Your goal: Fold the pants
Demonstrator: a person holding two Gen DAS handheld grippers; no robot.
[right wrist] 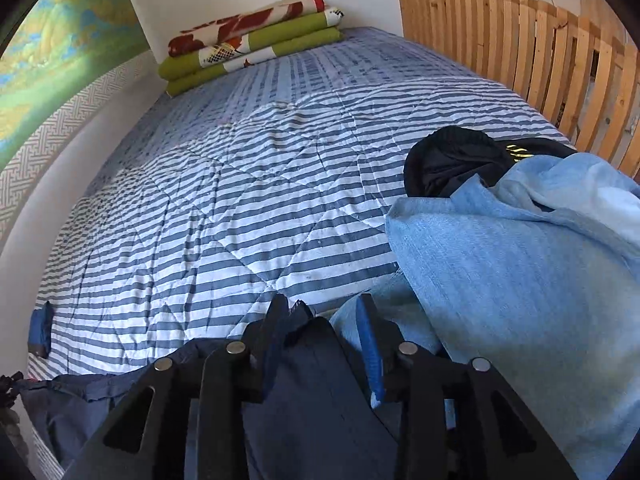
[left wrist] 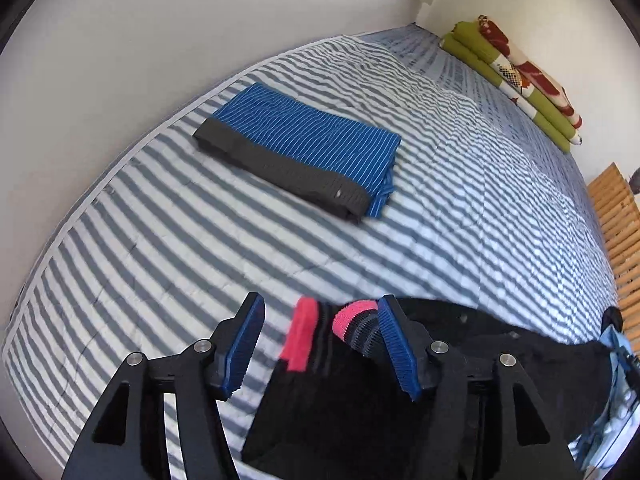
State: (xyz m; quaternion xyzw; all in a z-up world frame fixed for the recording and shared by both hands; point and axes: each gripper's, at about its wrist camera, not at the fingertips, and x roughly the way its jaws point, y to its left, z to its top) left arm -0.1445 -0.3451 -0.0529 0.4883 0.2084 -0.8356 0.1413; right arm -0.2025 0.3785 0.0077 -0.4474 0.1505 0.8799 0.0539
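Black pants (left wrist: 344, 392) with pink trim lie between spread left gripper (left wrist: 320, 344) jaws, lower frame; right gripper (right wrist: 324, 336) open over navy fabric (right wrist: 304, 400).

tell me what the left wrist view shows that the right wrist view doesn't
Only the left wrist view shows the folded blue striped shorts whole and a black garment with pink cuffs between the open left gripper. Only the right shows the light blue garment and the dark navy pants at the right gripper. Both show the striped quilt and folded green blanket.
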